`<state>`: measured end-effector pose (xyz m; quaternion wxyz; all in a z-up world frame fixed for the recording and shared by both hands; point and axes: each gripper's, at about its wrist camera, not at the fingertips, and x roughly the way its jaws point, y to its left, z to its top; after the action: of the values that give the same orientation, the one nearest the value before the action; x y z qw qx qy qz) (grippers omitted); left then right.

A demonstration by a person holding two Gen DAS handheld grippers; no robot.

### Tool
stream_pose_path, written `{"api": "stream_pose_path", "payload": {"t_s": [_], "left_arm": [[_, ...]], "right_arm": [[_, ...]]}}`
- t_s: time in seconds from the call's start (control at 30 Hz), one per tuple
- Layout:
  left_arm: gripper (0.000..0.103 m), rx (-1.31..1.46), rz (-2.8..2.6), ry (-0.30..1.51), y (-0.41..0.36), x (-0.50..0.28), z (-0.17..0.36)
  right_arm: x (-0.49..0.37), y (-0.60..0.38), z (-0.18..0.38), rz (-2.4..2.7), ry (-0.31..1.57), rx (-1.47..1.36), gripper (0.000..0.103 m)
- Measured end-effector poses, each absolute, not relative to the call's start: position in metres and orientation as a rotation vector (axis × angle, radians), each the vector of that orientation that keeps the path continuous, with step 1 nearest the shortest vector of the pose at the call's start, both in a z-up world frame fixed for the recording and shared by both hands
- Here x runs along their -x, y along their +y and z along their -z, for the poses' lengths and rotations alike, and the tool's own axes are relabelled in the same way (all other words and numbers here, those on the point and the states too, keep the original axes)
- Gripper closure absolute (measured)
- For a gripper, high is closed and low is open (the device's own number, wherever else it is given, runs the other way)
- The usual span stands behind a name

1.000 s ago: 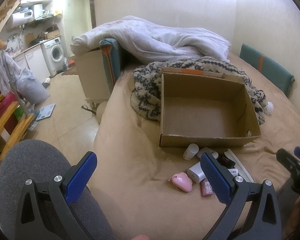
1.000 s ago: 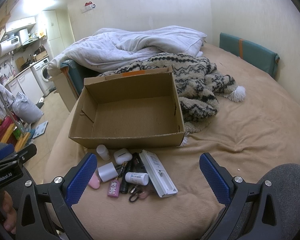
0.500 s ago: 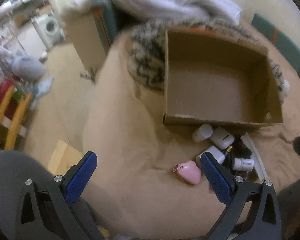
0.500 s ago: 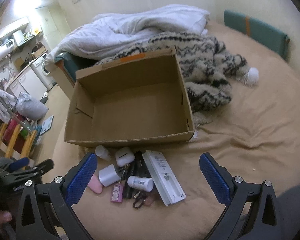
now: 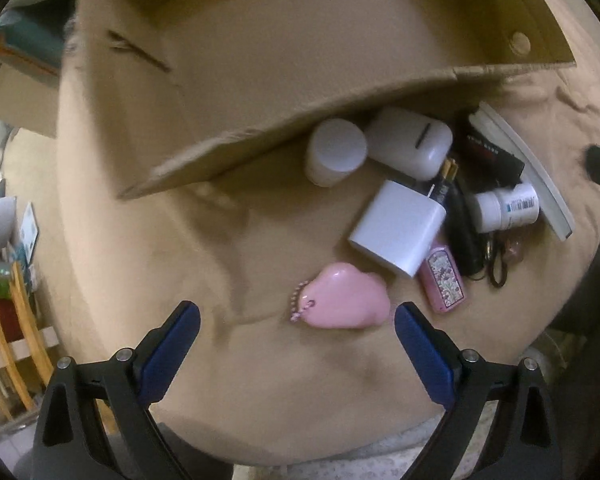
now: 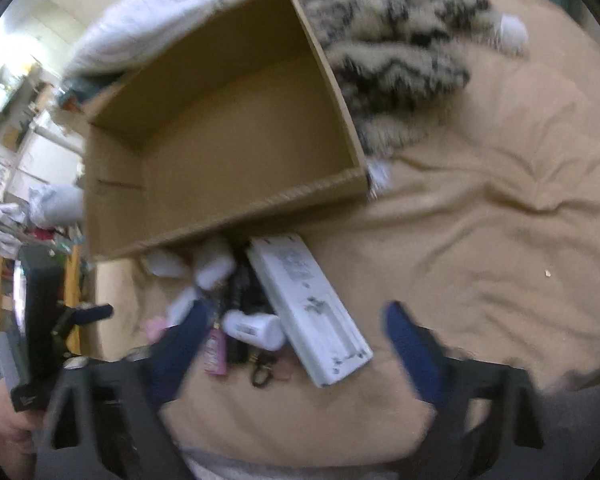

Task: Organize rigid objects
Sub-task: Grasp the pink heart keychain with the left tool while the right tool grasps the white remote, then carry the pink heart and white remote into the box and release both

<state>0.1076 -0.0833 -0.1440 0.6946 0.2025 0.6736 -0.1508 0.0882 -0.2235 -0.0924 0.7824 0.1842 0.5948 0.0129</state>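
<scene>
An open cardboard box (image 5: 260,136) (image 6: 260,204) sits on the tan bed, and small items are piled against its front wall. My left gripper (image 5: 298,332) points down, its jaws closing. A pink heart charm (image 5: 346,302) lies just beyond the fingertips, untouched. Past it are a white charger cube (image 5: 398,228), a white cap (image 5: 334,152), an earbud case (image 5: 410,144) and a pink patterned case (image 5: 444,280). My right gripper (image 6: 296,340) is also closing over a white remote (image 6: 308,308) and a small white bottle (image 6: 252,328), pads clear of both.
A black-and-cream knit blanket (image 6: 400,40) and a white duvet (image 6: 160,12) lie behind the box. Wrinkled tan sheet (image 6: 500,200) spreads to the right. The bed's left edge drops to a floor with a wooden rack (image 5: 16,340).
Both grippers have dropped towards the pile and tipped downward, so the items now look much larger. The right jaws have narrowed noticeably, and the left ones only slightly.
</scene>
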Motion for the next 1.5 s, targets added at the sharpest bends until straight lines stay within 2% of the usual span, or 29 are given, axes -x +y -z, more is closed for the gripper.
{"api": "stream_pose_path", "payload": {"t_s": [0.03,0.07,0.2,0.23,0.27,0.37,0.47,0.53,0.67,0.7,0.77,0.9,1.07,1.1,1.13,1.3,1.5], "left_arm": [[0.006,-0.445,0.354,1.513,-0.085,-0.106,0.147],[0.006,-0.439,0.366,1.512,-0.086,-0.105,0.154],[0.006,-0.427,0.386,1.508,-0.092,-0.1,0.16],[0.009,-0.426,0.385,1.501,-0.094,-0.1,0.161],[0.015,-0.426,0.385,1.5,-0.096,-0.1,0.163],[0.023,-0.427,0.394,1.533,-0.1,-0.106,0.175],[0.027,-0.463,0.399,1.531,-0.106,-0.102,0.184],[0.027,-0.472,0.401,1.527,-0.108,-0.099,0.184],[0.027,-0.478,0.385,1.525,-0.111,-0.097,0.192],[0.03,-0.481,0.386,1.523,-0.111,-0.097,0.193],[0.049,-0.485,0.393,1.528,-0.11,-0.1,0.194],[0.054,-0.442,0.383,1.535,-0.112,-0.108,0.195],[0.062,-0.358,0.344,1.53,-0.086,-0.126,0.183],[0.066,-0.335,0.332,1.533,-0.077,-0.124,0.179],[0.074,-0.305,0.321,1.539,-0.066,-0.125,0.177],[0.078,-0.229,0.278,1.544,-0.037,-0.137,0.167],[0.08,-0.168,0.277,1.537,-0.012,-0.131,0.159]], "right_arm": [[-0.092,-0.221,0.097,-0.048,1.324,-0.383,0.05],[-0.095,-0.216,0.1,-0.07,1.364,-0.343,0.052],[-0.099,-0.179,0.107,-0.073,1.452,0.062,0.052],[-0.099,-0.171,0.113,-0.083,1.469,0.129,0.052],[-0.099,-0.164,0.119,-0.107,1.487,0.153,0.052],[-0.101,-0.155,0.135,-0.095,1.497,0.206,0.052],[-0.105,-0.155,0.129,-0.074,1.448,0.193,0.055],[-0.107,-0.159,0.124,-0.048,1.429,0.176,0.075],[-0.113,-0.165,0.13,-0.016,1.425,0.146,0.075],[-0.118,-0.165,0.135,-0.024,1.43,0.157,0.075],[-0.125,-0.163,0.145,-0.05,1.448,0.147,0.075],[-0.13,-0.157,0.156,-0.045,1.427,0.197,0.076],[-0.107,-0.143,0.135,-0.071,1.378,0.197,0.081],[-0.105,-0.143,0.132,-0.073,1.372,0.182,0.081],[-0.102,-0.145,0.131,-0.08,1.374,0.16,0.082],[-0.094,-0.164,0.122,-0.102,1.372,0.046,0.082],[-0.064,-0.2,0.082,-0.113,1.336,-0.159,0.082]]}}
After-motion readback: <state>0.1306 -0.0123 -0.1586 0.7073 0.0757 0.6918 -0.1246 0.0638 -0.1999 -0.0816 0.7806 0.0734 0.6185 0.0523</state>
